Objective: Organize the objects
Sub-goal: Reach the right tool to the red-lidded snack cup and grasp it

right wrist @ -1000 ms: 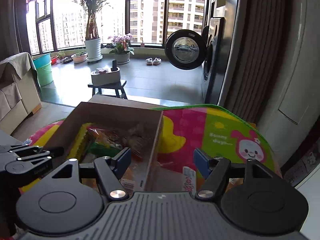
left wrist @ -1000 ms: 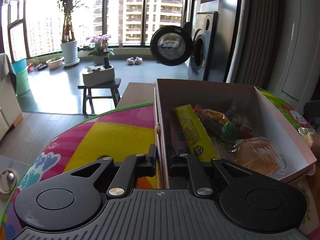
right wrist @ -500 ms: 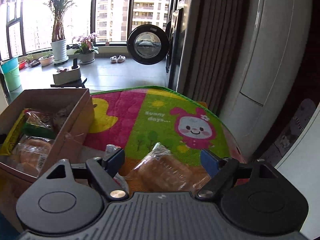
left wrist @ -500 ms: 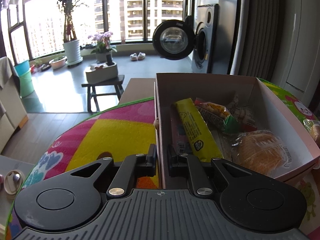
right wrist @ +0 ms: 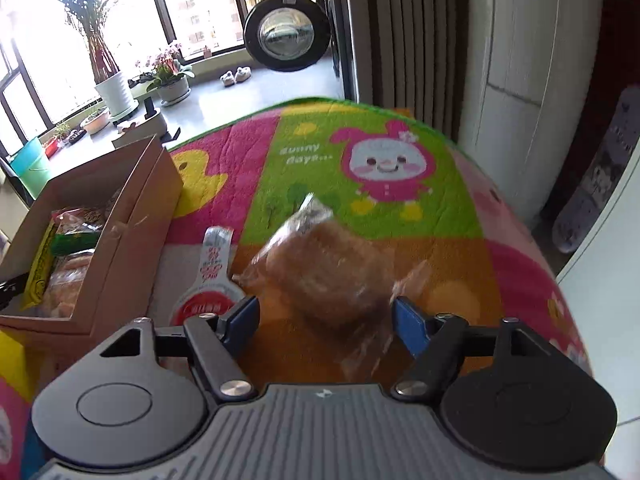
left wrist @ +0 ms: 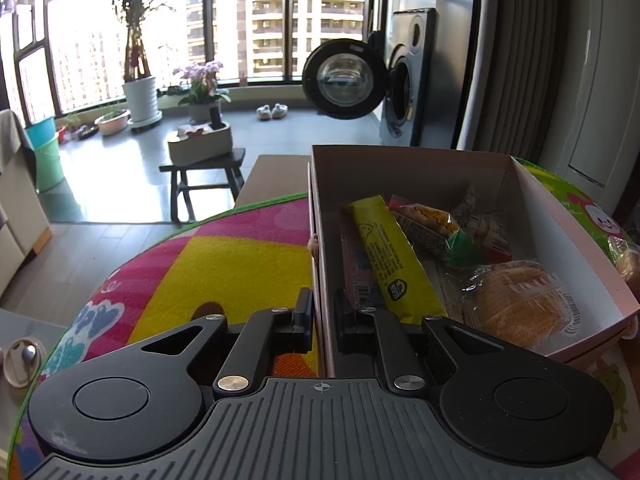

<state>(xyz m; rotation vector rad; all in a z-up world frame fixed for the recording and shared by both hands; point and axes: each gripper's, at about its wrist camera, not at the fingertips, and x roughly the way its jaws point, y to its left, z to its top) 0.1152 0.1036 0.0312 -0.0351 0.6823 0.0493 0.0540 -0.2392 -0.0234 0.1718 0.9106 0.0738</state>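
Observation:
A cardboard box (left wrist: 560,240) (right wrist: 132,216) stands on a colourful mat and holds several snack packs, among them a yellow bar (left wrist: 392,260) and a wrapped bread (left wrist: 516,300). My left gripper (left wrist: 323,316) is shut on the box's left wall. In the right wrist view my right gripper (right wrist: 325,318) stands open, with a clear-wrapped brown bread (right wrist: 328,268) on the mat between and just beyond its fingers (right wrist: 242,316). A red-and-white sachet (right wrist: 210,280) lies left of that bread, beside the box.
The mat (right wrist: 360,152) covers a round table whose far edge drops to the floor. A washing machine with its door open (left wrist: 344,80), a stool (left wrist: 204,168) and plant pots (left wrist: 140,98) stand beyond. A white cabinet (right wrist: 532,40) rises at right.
My right gripper has swung right, away from the box, and come down over the wrapped bread on the mat. The left gripper has kept its hold on the box wall.

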